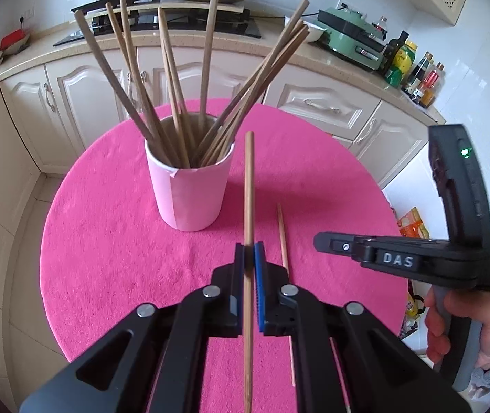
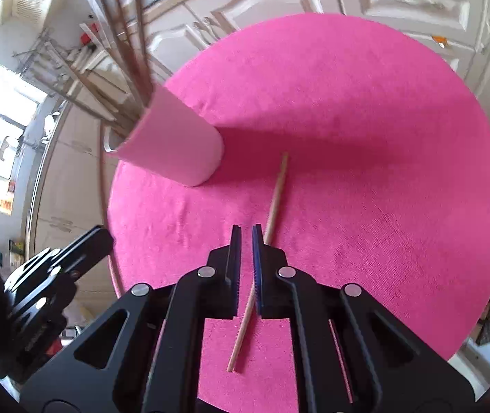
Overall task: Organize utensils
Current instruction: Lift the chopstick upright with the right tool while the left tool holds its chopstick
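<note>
My left gripper (image 1: 249,246) is shut on a light wooden chopstick (image 1: 249,189), held above the pink table (image 1: 107,241) and pointing toward the pink cup (image 1: 193,192). Several darker chopsticks (image 1: 176,79) stand fanned out in that cup. A second light chopstick (image 1: 282,237) lies flat on the cloth just to the right. My right gripper (image 1: 319,242) hovers right of it. In the right wrist view my right gripper (image 2: 246,232) is shut with nothing in it, and the loose chopstick (image 2: 276,196) lies on the table (image 2: 382,172) beneath it. The cup (image 2: 179,144) is at upper left, the left gripper (image 2: 102,239) at far left.
White kitchen cabinets (image 1: 313,99) and a counter with a stove (image 1: 162,24), pots, a green appliance (image 1: 351,38) and bottles (image 1: 413,69) ring the small round table. A person's hand (image 1: 468,330) grips the right handle. Bags lie on the floor at right (image 1: 413,223).
</note>
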A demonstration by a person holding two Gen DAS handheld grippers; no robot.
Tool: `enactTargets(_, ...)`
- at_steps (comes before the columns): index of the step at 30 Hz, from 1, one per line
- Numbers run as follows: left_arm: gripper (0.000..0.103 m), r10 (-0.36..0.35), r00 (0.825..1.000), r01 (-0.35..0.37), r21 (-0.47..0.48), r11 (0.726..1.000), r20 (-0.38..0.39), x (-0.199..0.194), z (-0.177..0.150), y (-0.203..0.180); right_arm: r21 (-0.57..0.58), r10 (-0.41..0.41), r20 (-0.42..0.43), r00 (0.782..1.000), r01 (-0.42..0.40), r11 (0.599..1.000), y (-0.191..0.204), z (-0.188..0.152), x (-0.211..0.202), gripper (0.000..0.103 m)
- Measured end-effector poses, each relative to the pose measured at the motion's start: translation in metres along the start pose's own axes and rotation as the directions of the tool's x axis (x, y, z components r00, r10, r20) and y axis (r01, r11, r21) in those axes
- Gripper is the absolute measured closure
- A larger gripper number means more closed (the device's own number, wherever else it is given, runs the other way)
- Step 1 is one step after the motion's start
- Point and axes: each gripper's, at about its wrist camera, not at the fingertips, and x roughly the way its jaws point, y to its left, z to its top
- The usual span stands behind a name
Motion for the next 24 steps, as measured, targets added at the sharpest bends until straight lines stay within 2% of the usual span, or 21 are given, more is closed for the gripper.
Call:
enactTargets(7,0.097,0.042,0.998,-0.043,-0.016,0.999,-0.046,0.011,-0.011,0.005,0.037,-0.081,-0.065,0.995,0.083,0.996,-0.001,-0.005,0.023,0.095)
enactTargets(9,0.097,0.051,0.997,-0.053,-0.032,0.998,-0.06,0.014,-0.014,0.01,0.043,-0.087,-0.083,0.993,0.091,0.995,0.001,-0.008,0.03,0.088)
enactTargets(10,0.097,0.059,0.996,-0.062,-0.04,0.997,-0.069,0.016,-0.014,0.012,0.046,-0.088,-0.088,0.992,0.093,0.995,0.003,-0.009,0.033,0.08)
enactTargets(11,0.097,0.067,0.995,-0.071,-0.048,0.996,-0.076,0.017,-0.015,0.014,0.042,-0.093,-0.093,0.991,0.098,0.994,0.005,-0.01,0.037,0.078)
enactTargets(18,0.097,0.082,0.992,-0.09,-0.081,0.993,-0.096,0.022,-0.015,0.026,0.004,-0.176,-0.113,0.978,0.178,0.984,0.017,-0.009,0.056,0.078)
enactTargets(24,0.097,0.08,0.992,-0.089,-0.088,0.992,-0.102,0.022,-0.017,0.029,-0.055,-0.266,-0.121,0.956,0.261,0.964,0.029,-0.002,0.069,0.081)
